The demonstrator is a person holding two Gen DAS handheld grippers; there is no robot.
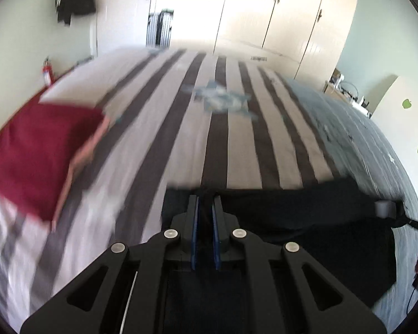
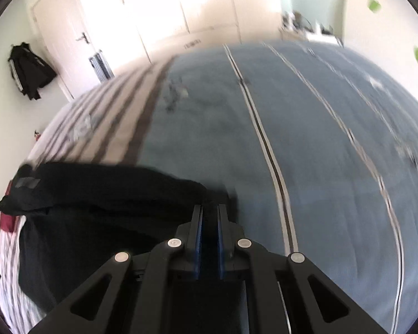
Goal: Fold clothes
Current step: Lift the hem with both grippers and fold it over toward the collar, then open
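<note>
Black garment (image 1: 306, 217) (lifted edge) pinched by both grippers, left gripper (image 1: 205, 203) and right gripper (image 2: 209, 211).

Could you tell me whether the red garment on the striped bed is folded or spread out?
Folded: the red garment lies as a compact rectangle with layered edges.

Garment (image 1: 306, 222) on bed (image 1: 237, 144), folded stack (image 1: 33, 150) apparently at its left
</note>
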